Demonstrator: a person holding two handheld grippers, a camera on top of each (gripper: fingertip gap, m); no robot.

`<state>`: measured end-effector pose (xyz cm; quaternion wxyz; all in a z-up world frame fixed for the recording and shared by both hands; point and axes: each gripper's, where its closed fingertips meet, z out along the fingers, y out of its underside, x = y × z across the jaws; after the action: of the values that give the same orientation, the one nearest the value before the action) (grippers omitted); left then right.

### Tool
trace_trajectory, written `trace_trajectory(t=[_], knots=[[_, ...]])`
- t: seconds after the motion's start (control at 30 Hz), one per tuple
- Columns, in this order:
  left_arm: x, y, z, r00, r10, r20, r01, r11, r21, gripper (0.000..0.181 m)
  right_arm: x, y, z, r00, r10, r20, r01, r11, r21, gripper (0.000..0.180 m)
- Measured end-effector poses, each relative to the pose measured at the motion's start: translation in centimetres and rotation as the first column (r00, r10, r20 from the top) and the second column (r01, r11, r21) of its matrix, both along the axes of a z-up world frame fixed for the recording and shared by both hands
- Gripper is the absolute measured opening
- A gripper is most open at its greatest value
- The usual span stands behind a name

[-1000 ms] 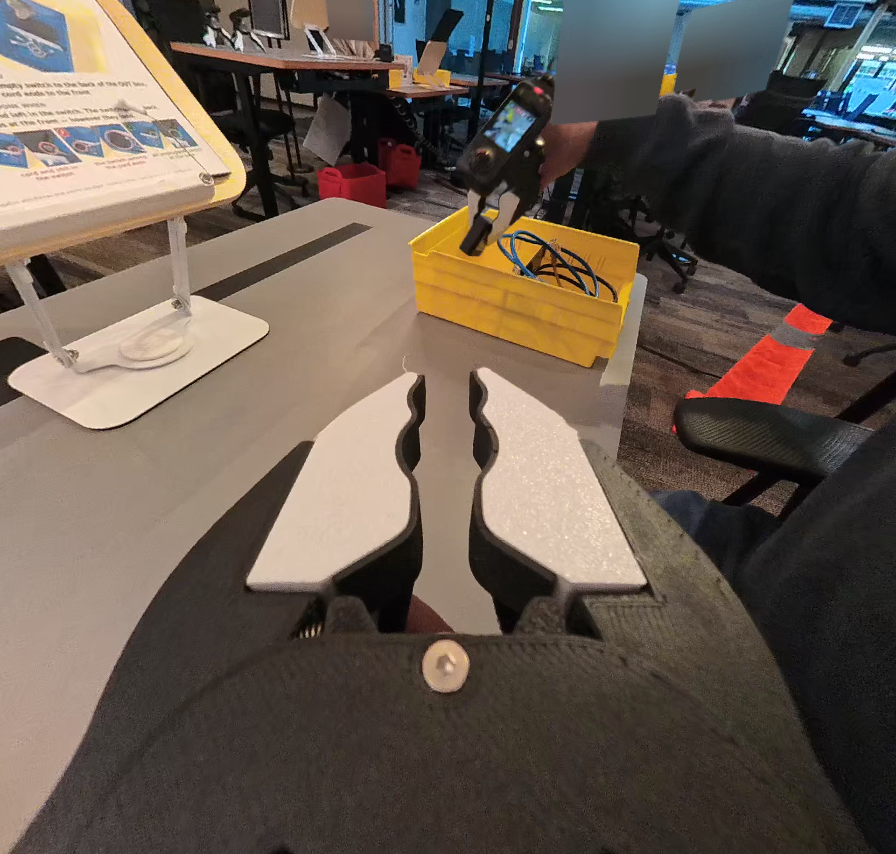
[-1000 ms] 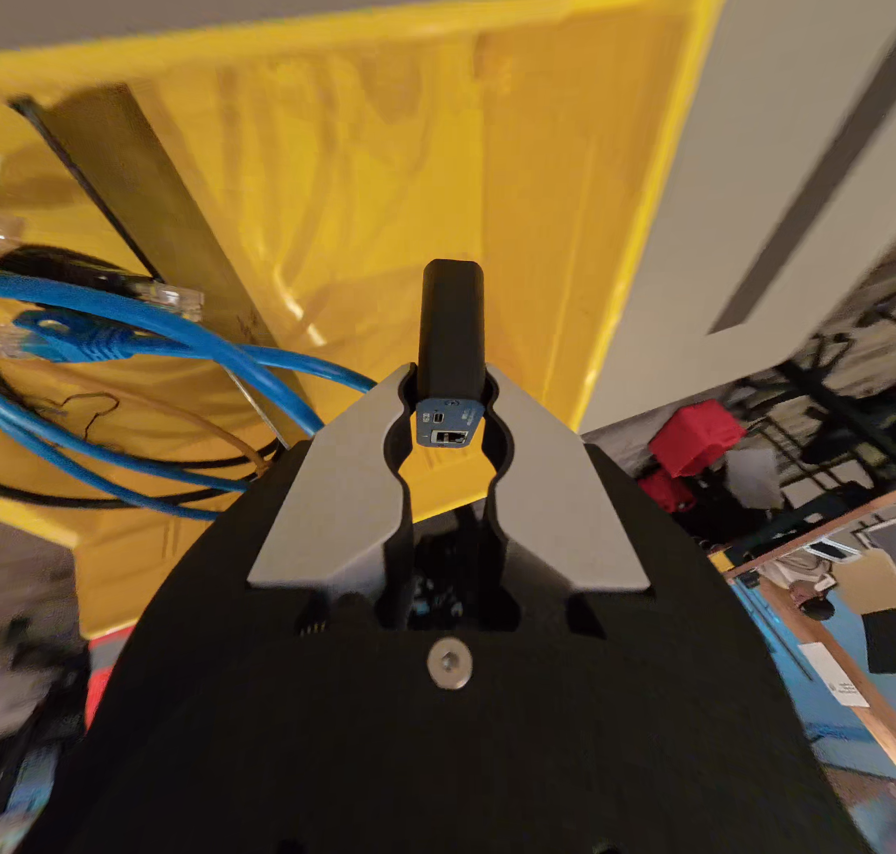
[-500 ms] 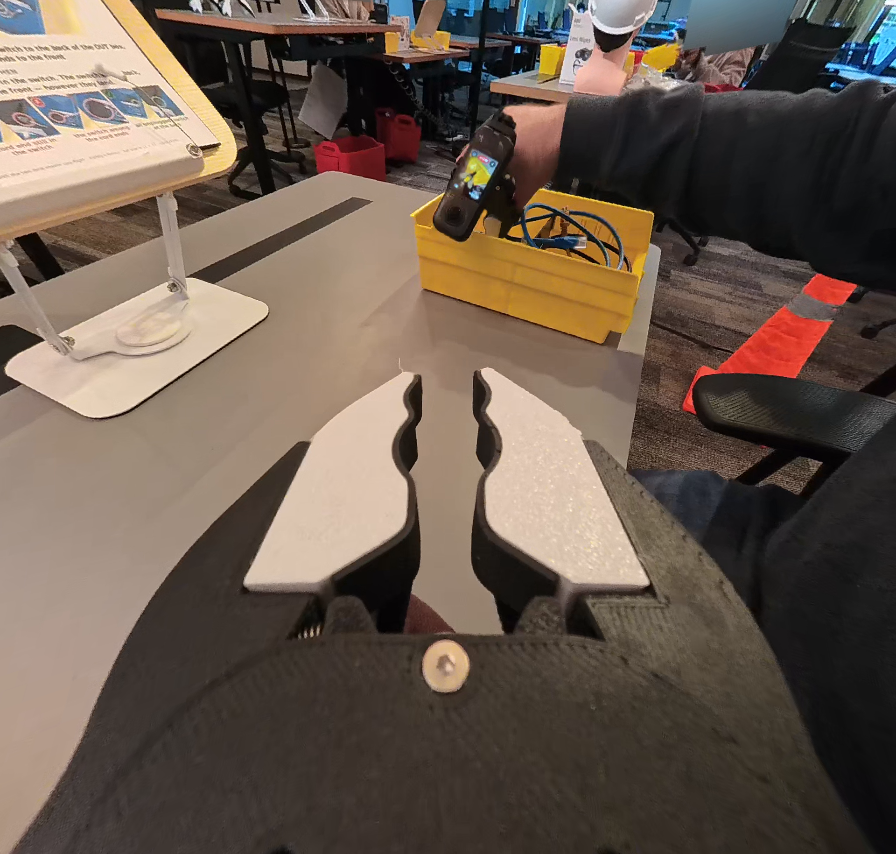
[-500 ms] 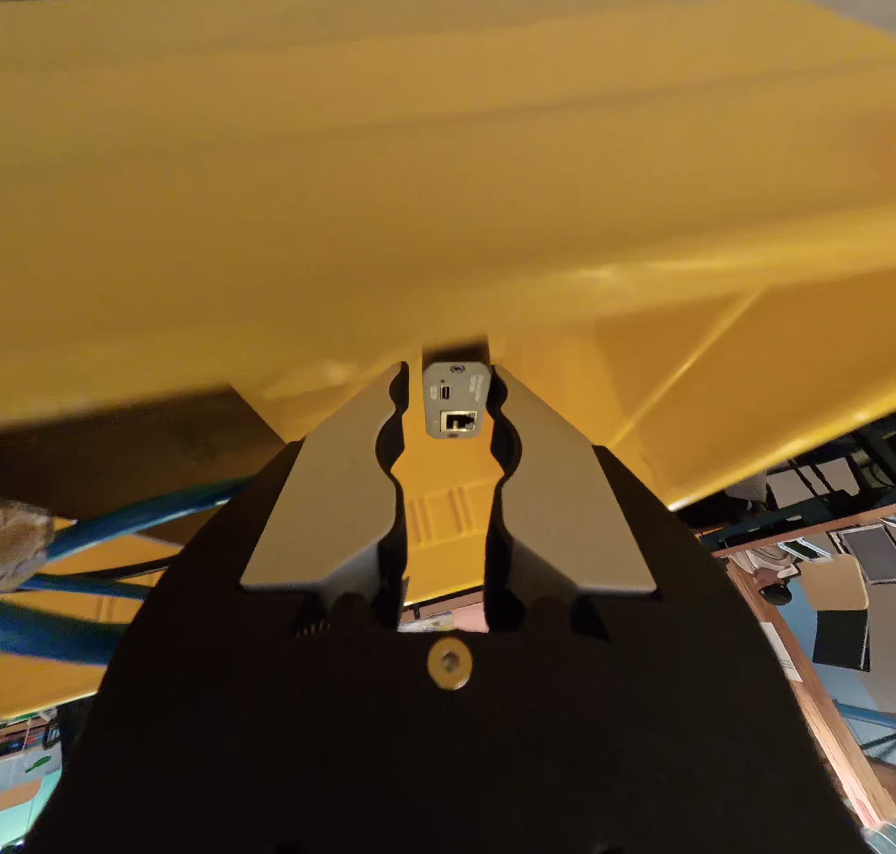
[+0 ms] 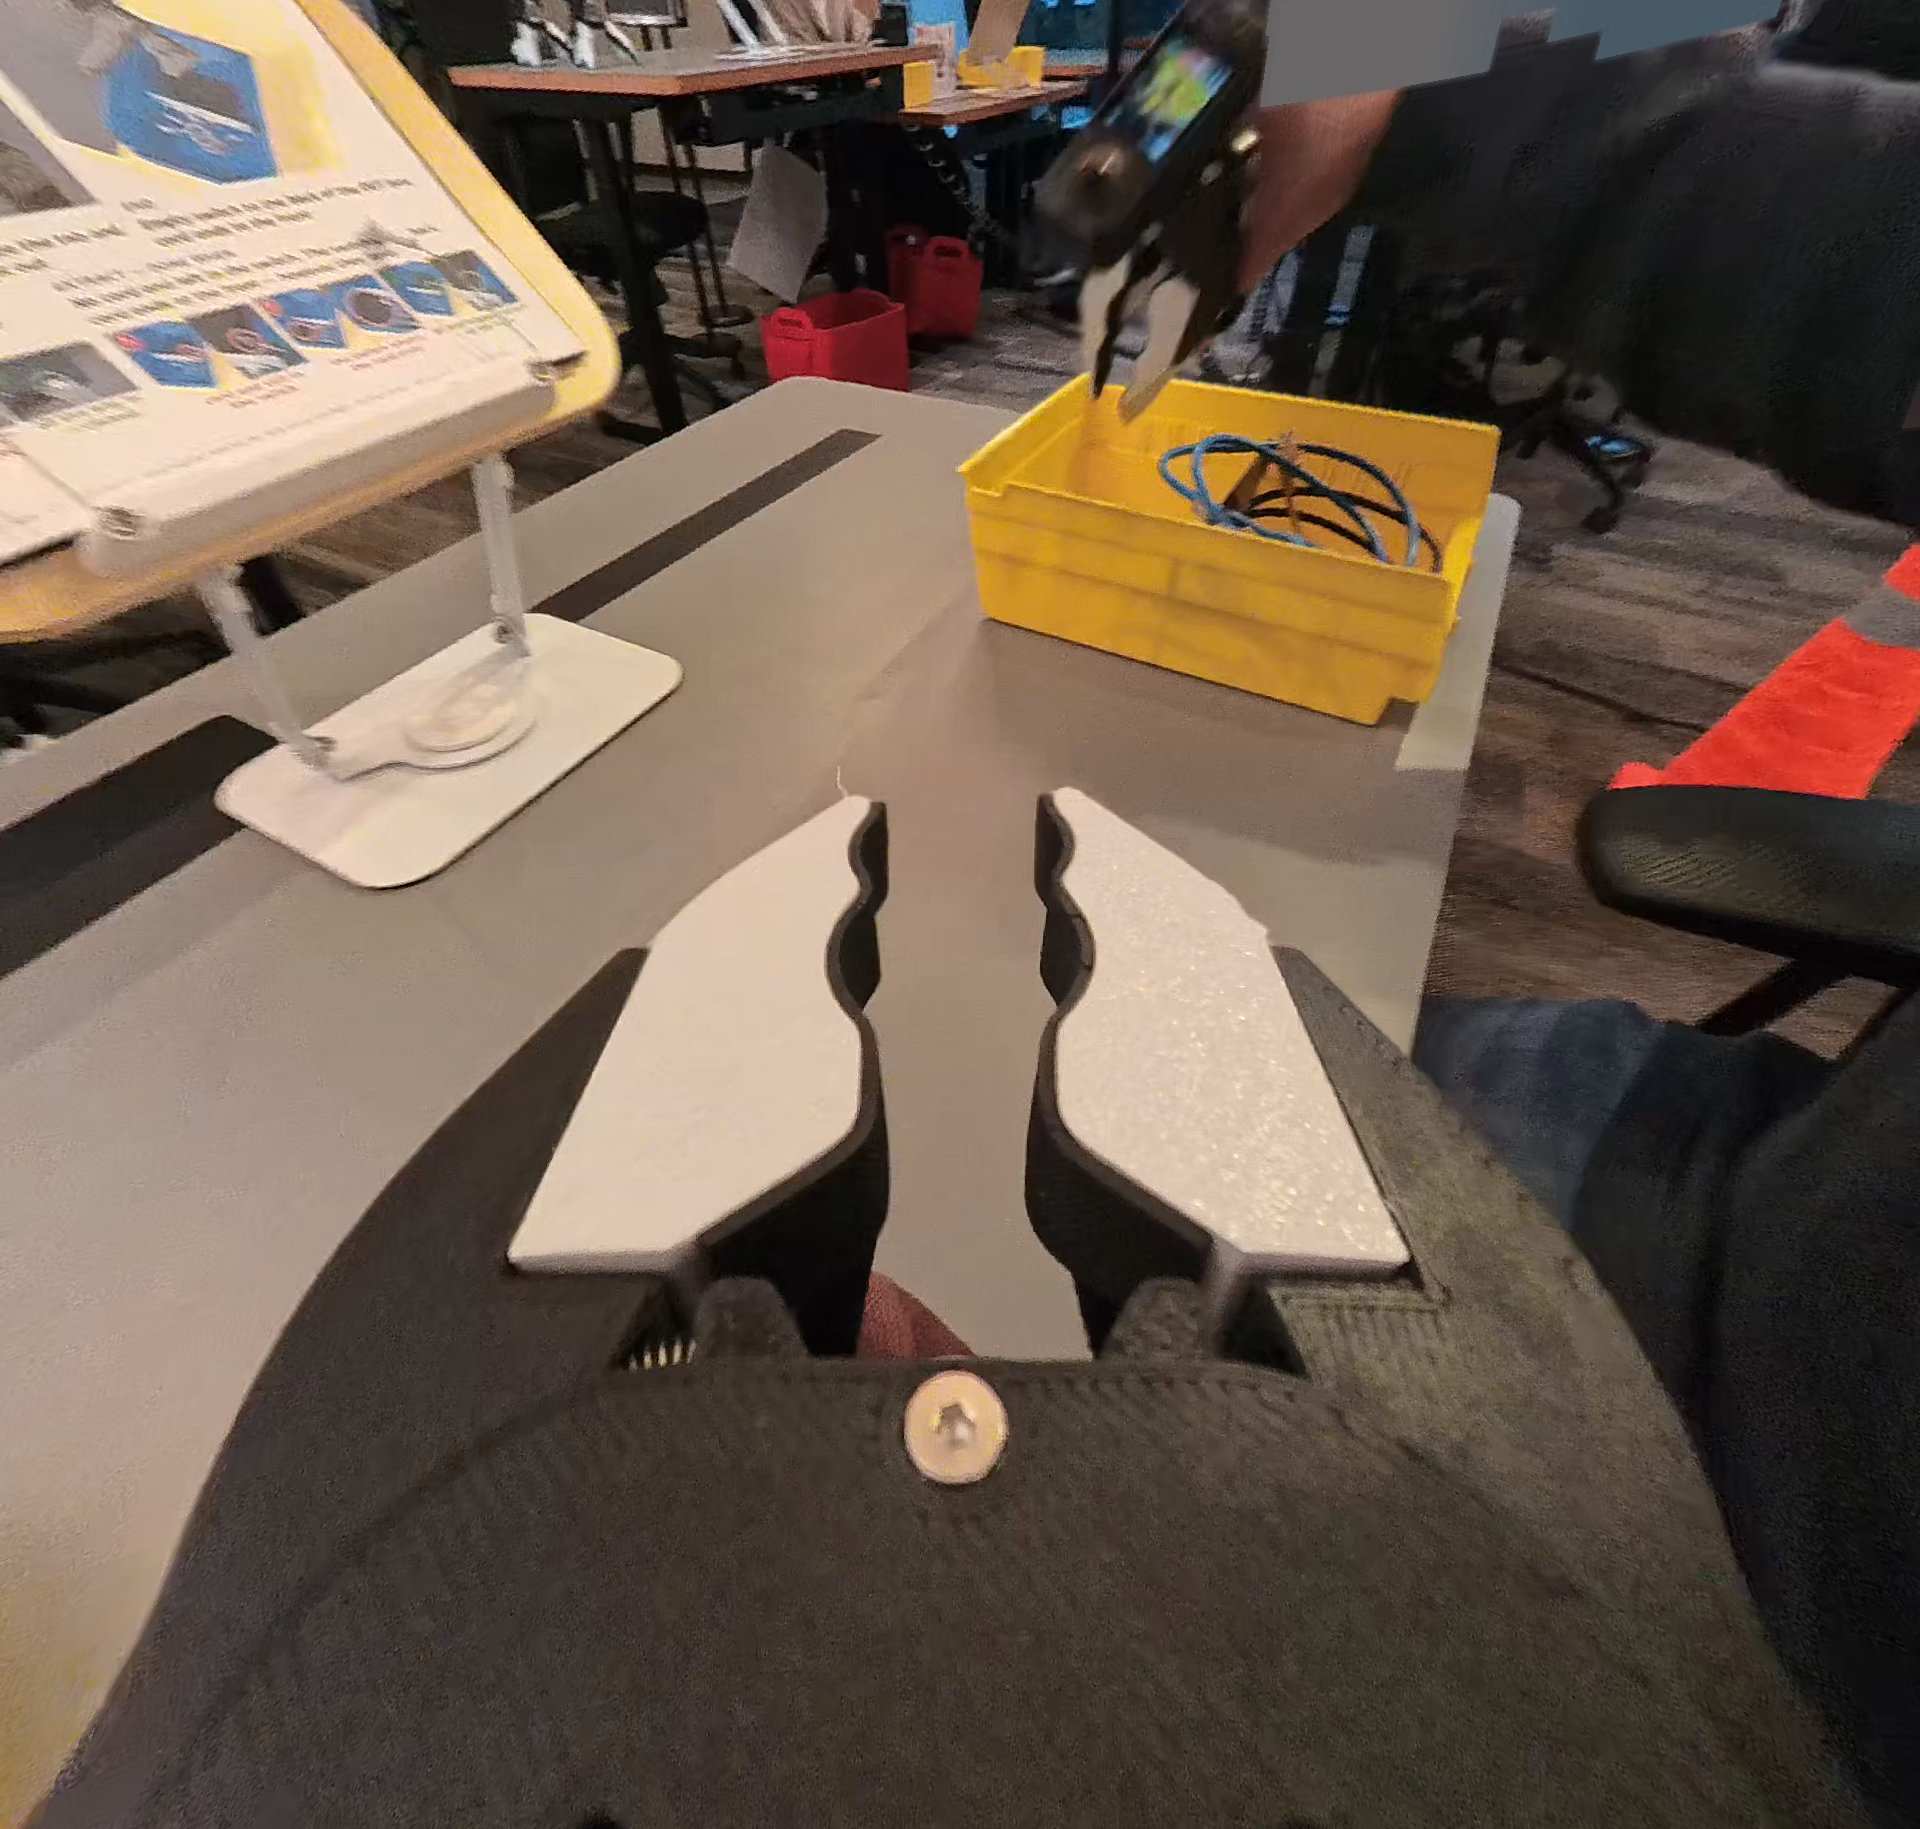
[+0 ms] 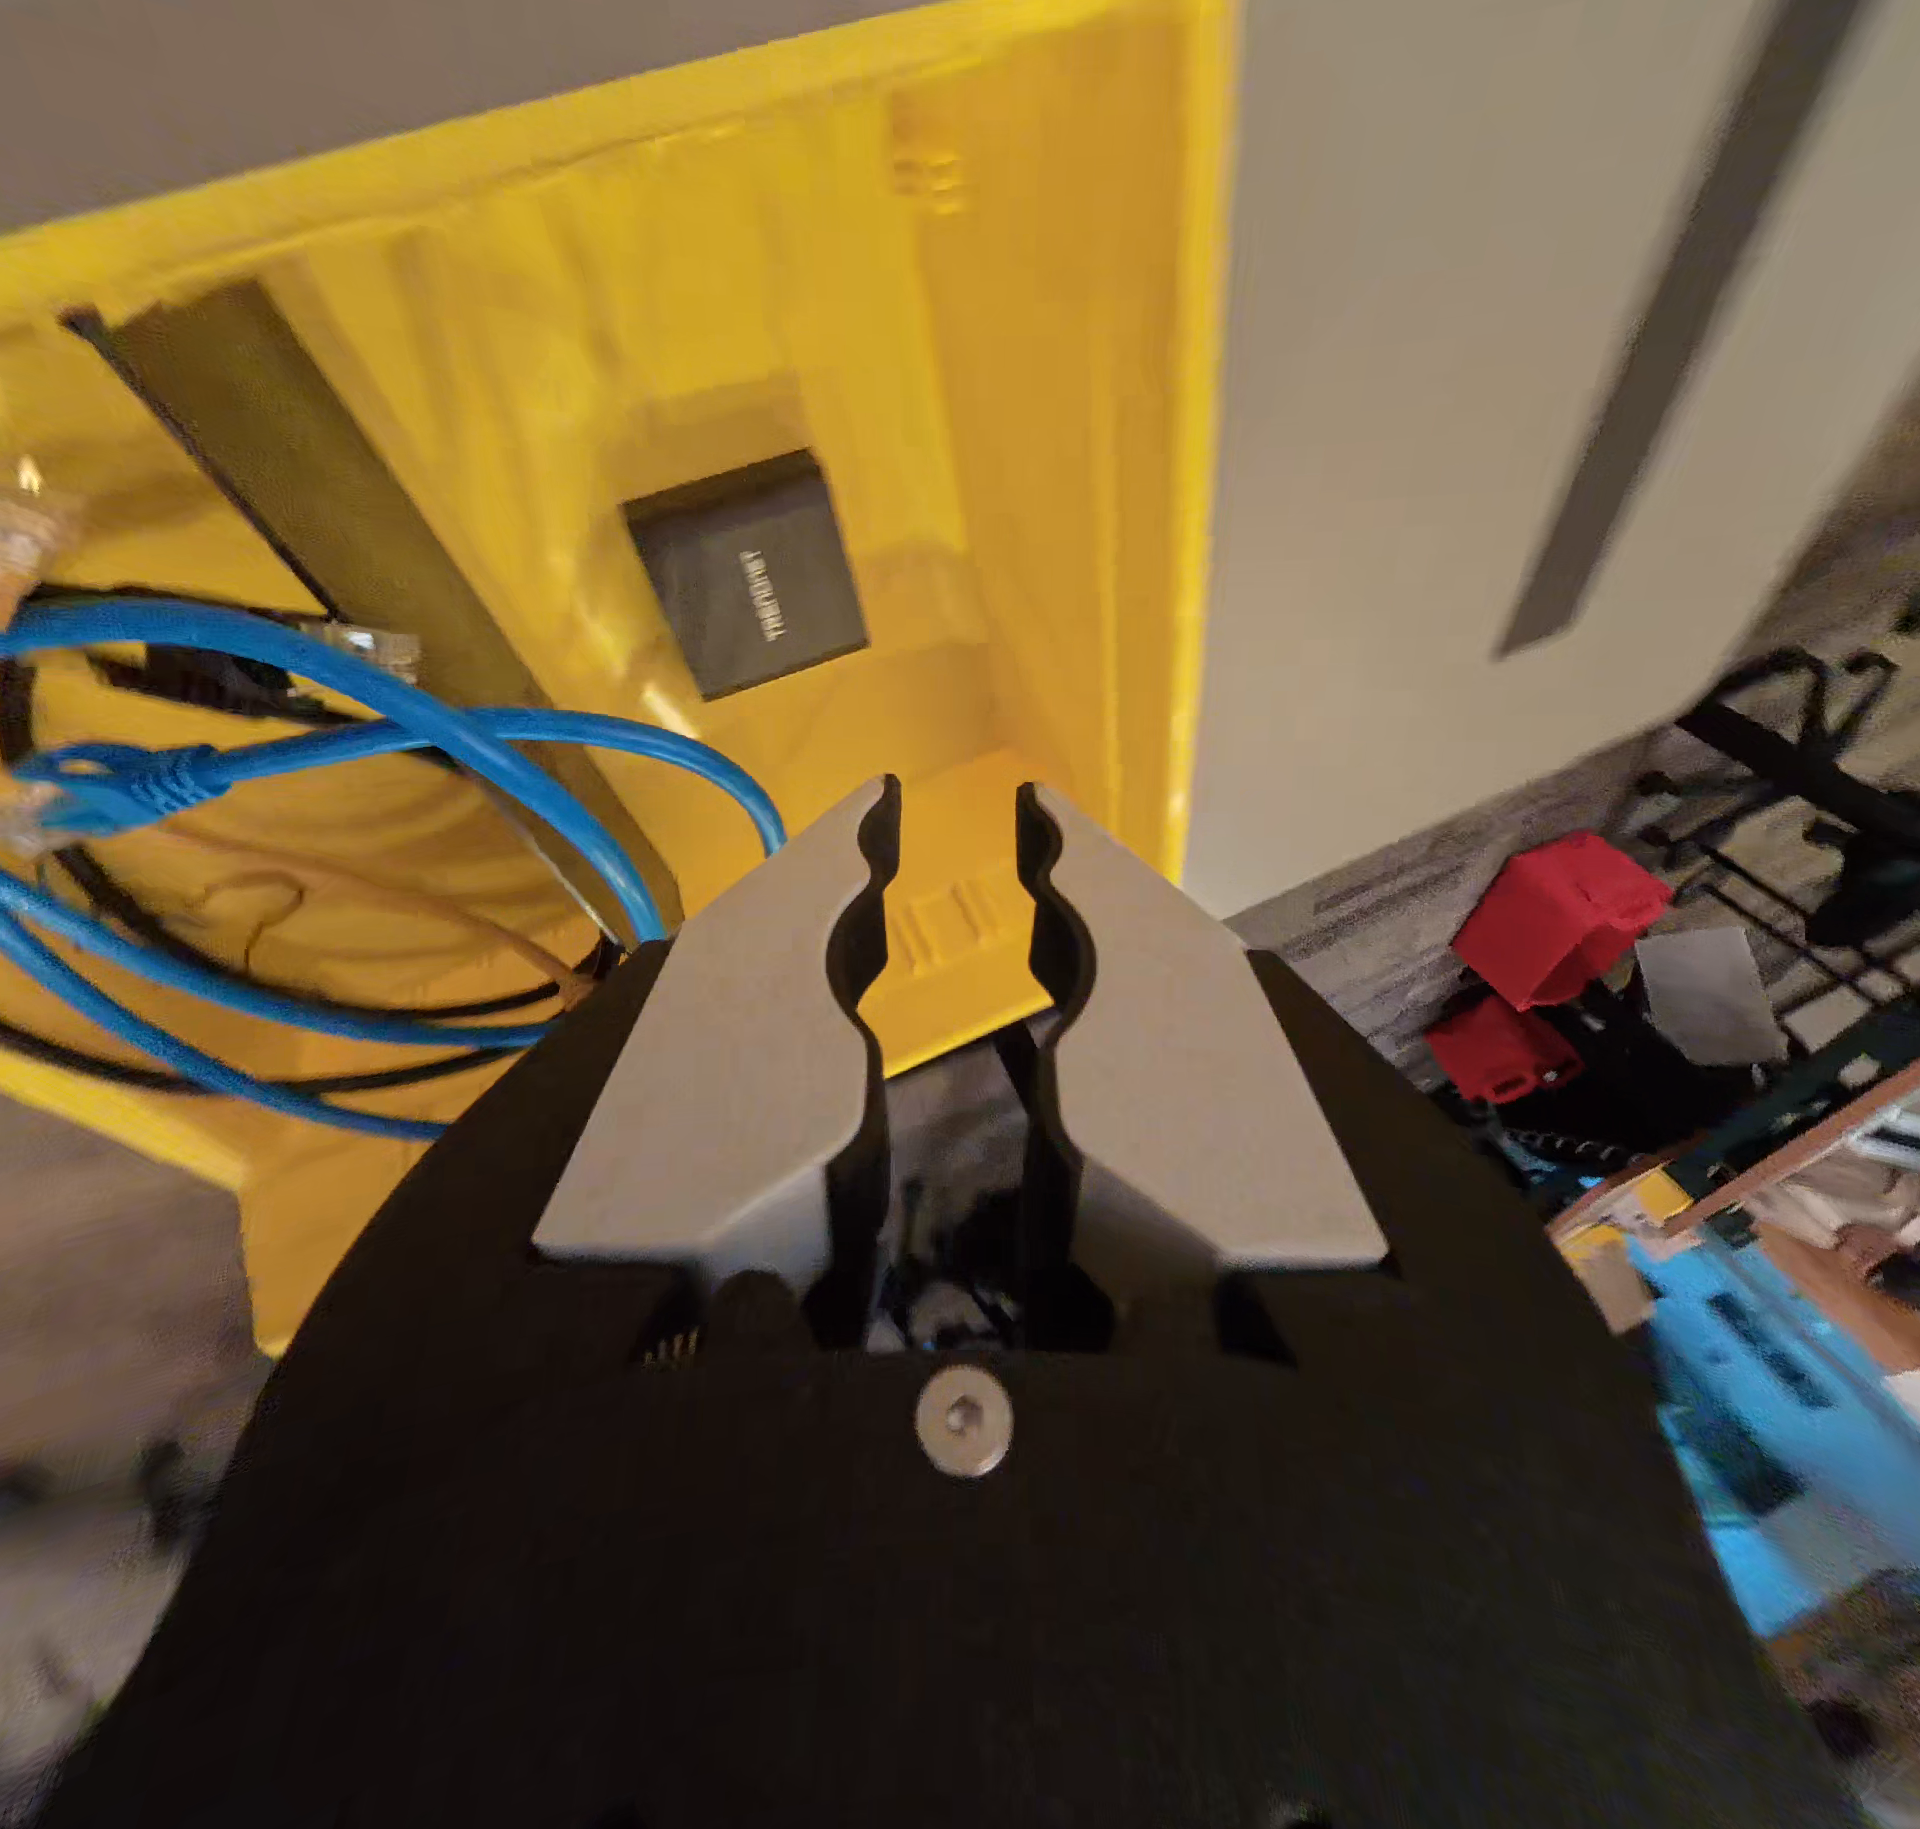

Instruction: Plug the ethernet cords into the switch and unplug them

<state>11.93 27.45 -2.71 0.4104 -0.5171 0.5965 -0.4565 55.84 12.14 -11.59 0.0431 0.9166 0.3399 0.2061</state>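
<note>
- While the right claw (image 6: 956, 792) hangs above the yellow plastic bin (image 6: 1039, 221), its jaws are spread and empty, probably positioned for a reach down.
- Small black box-shaped switch (image 6: 746, 572) lies flat on the bin floor, apart from the coiled blue ethernet cords (image 6: 520, 730); nothing looks plugged in.
- Left claw (image 5: 958, 813) rests low over the grey tabletop (image 5: 312, 1000), jaws spread, holding nothing, well away from the bin; likely waiting.
- White document stand (image 5: 447, 740) sits left.

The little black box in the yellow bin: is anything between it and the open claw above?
No. In the right wrist view, only bare yellow bin floor separates the right gripper from the switch; the blue cords lie off to one side.
</note>
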Motion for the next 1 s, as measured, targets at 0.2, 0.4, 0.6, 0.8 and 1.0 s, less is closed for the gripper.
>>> trace_trajectory(t=[0.2, 0.4, 0.6, 0.8, 1.0], knots=[[-5.3, 6.9, 3.9, 0.957, 0.291, 0.020, -0.290, 0.945, 0.148, 0.048, -0.1, -2.7, 7.3, 0.978, -0.166, -0.123, 0.205, 0.859, 0.470, 0.037], [-18.4, 18.9, 1.7, 0.706, 0.706, -0.055, -0.677, 0.695, 0.241, 0.074, 0.1, -11.7, 6.8, 0.877, -0.324, -0.355, 0.480, 0.640, 0.600, 0.057], [-31.2, 24.9, -4.9, 0.415, 0.873, -0.254, -0.841, 0.475, 0.259, 0.108, -0.9, -17.5, 0.7, 0.747, -0.373, -0.551, 0.661, 0.510, 0.550, 0.070], [-35.8, 25.8, -10.3, 0.371, 0.838, -0.400, -0.881, 0.454, 0.133, 0.102, -2.0, -18.6, -4.0, 0.665, -0.355, -0.657, 0.727, 0.509, 0.461, 0.061], [-34.9, 26.3, -15.2, 0.401, 0.774, -0.490, -0.878, 0.477, 0.034, 0.086, -1.4, -16.2, -5.6, 0.681, -0.312, -0.663, 0.714, 0.482, 0.507, 0.039]])
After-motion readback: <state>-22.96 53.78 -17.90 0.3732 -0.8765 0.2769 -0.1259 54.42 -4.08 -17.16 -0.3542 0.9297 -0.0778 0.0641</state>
